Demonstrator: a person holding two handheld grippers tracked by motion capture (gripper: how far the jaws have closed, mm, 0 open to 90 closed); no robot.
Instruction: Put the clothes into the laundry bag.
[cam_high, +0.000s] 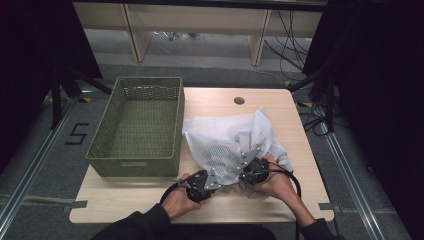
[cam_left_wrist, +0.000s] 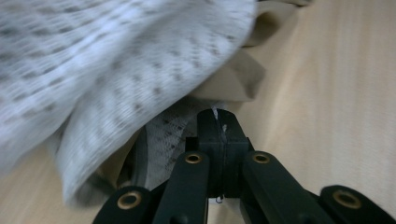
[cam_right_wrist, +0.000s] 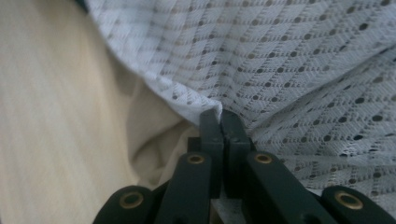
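White mesh cloth (cam_high: 235, 140) lies bunched on the table (cam_high: 150, 200) beside the basket (cam_high: 140, 125), both grippers (left (cam_left_wrist: 218, 116), right (cam_right_wrist: 219, 114)) clamped on its near hem. Thin bites could slip, or threads snag.

Lab / recording rig, not a home. Black curtains (cam_high: 30, 45) both sides, floor rails (cam_high: 30, 170), loose cables (cam_high: 292, 35), tape marks and a "5" (cam_high: 76, 134) on grey floor around one small wooden table (cam_high: 260, 100).
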